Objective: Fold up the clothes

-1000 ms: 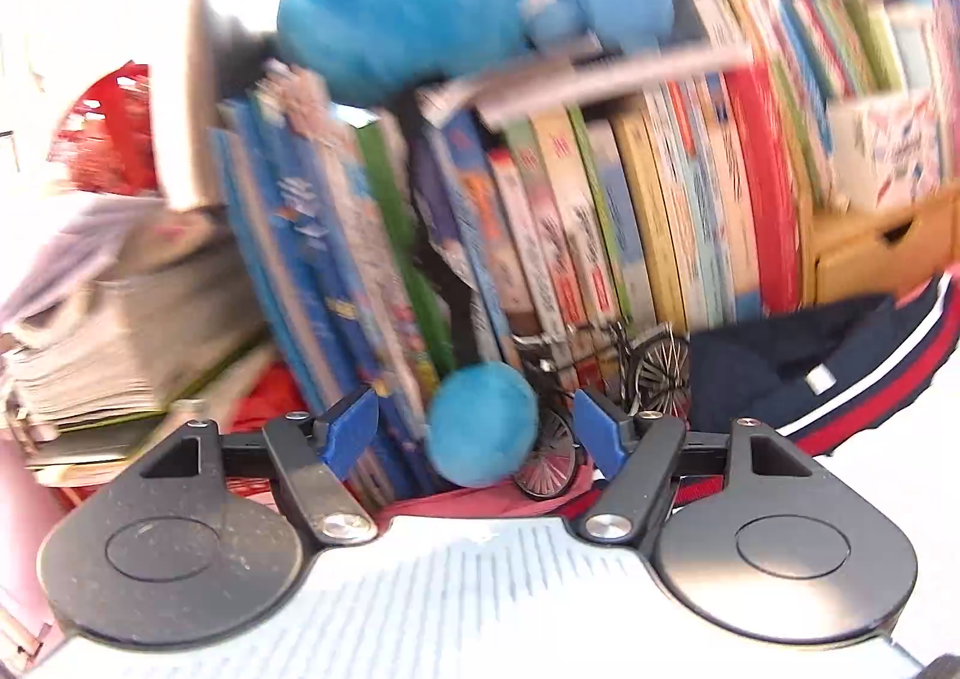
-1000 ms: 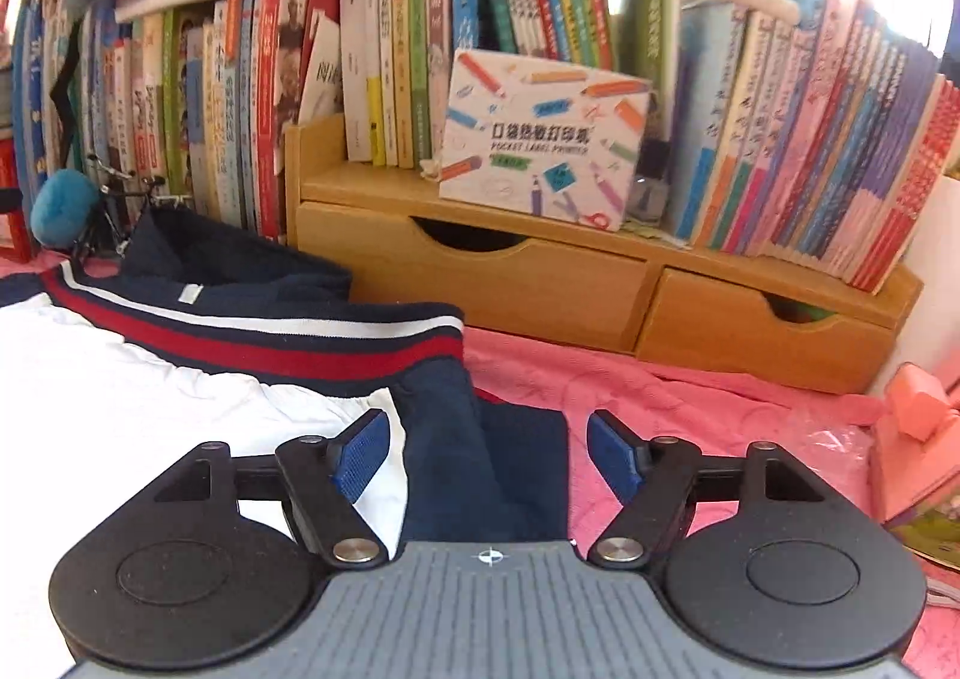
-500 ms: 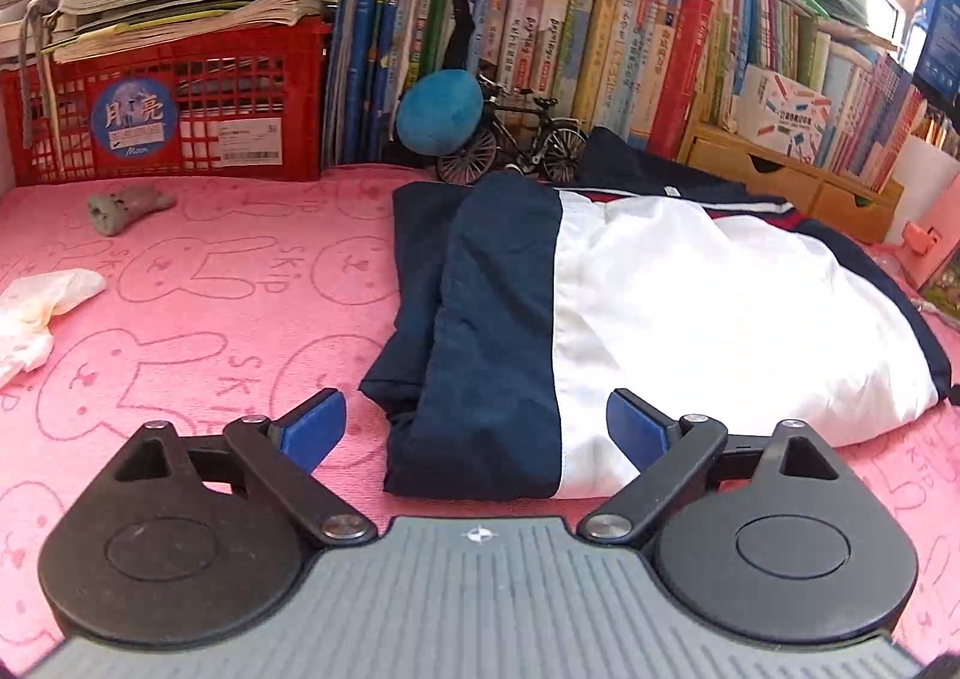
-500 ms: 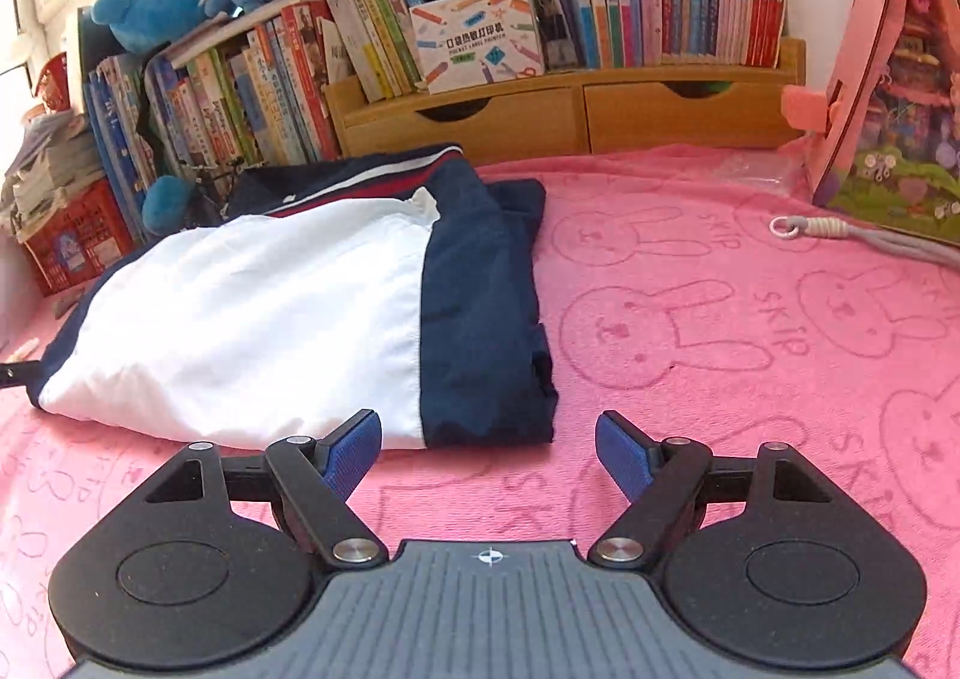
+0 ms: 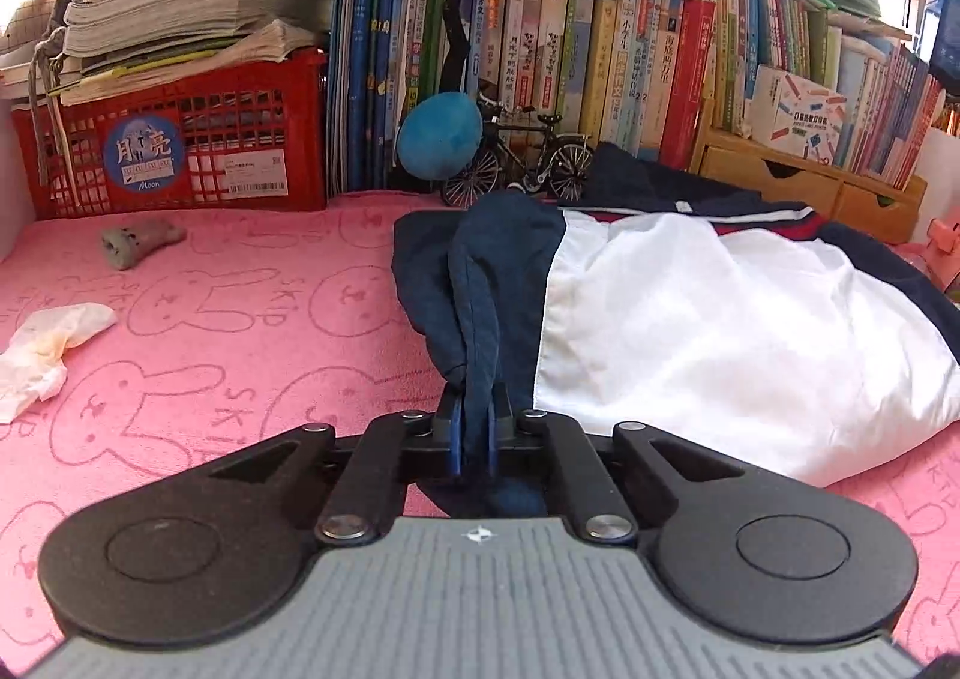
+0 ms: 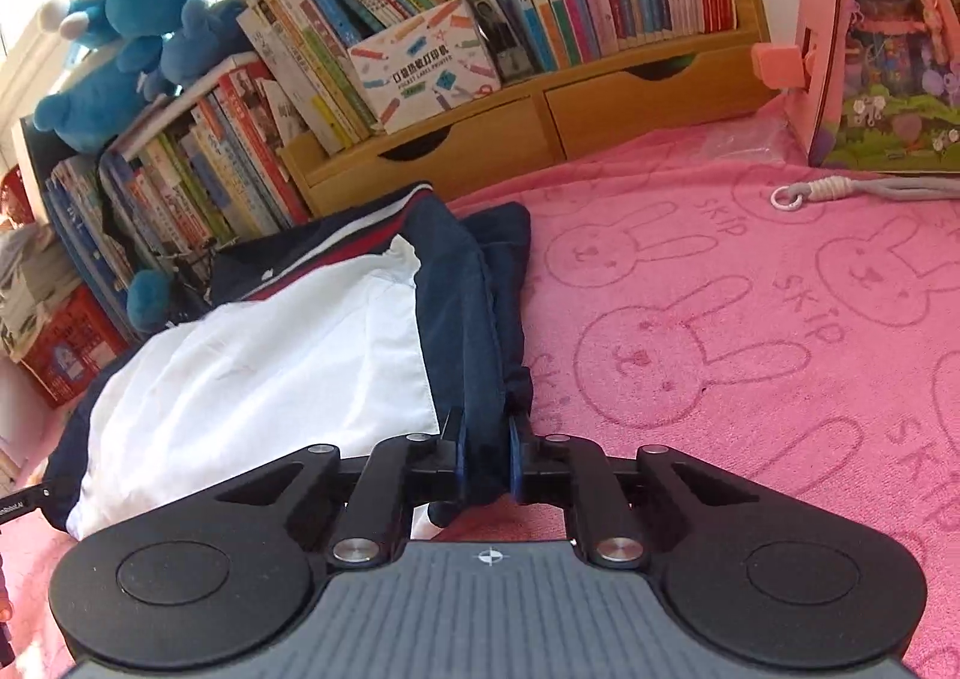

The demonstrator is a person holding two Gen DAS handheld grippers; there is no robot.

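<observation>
1. Pink towelling printed with rabbits and the word "SKIP" covers the surface (image 5: pixel 252 319), hemmed at the back by crammed bookshelves (image 5: pixel 600 54) and blue plush toys (image 6: pixel 120 48).
2. At far left a red crate (image 5: pixel 198 138) bears a round blue sticker reading "Moon"; a crumpled tissue (image 5: pixel 42 349) lies in front of it, well apart from the garment.
3. At centre the navy, white and red jacket (image 5: pixel 720 331) lies spread on the towelling, its sleeves apparently tucked in; a toy bicycle (image 5: pixel 522 156) stands just behind its collar.
4. The left gripper (image 5: pixel 474 433) has just closed, its jaws pinching a ridge of navy fabric at the near hem; the right gripper (image 6: pixel 486 457) has just closed likewise, clamped on the navy edge at the jacket's opposite side.
5. The fold looks partly done; the likely remaining work is lifting the near hem over toward the collar and smoothing it.
6. At right a white box (image 6: pixel 420 72) among the books reads "POCKET LABEL PRINTER"; its Chinese lettering is too small to read.
</observation>
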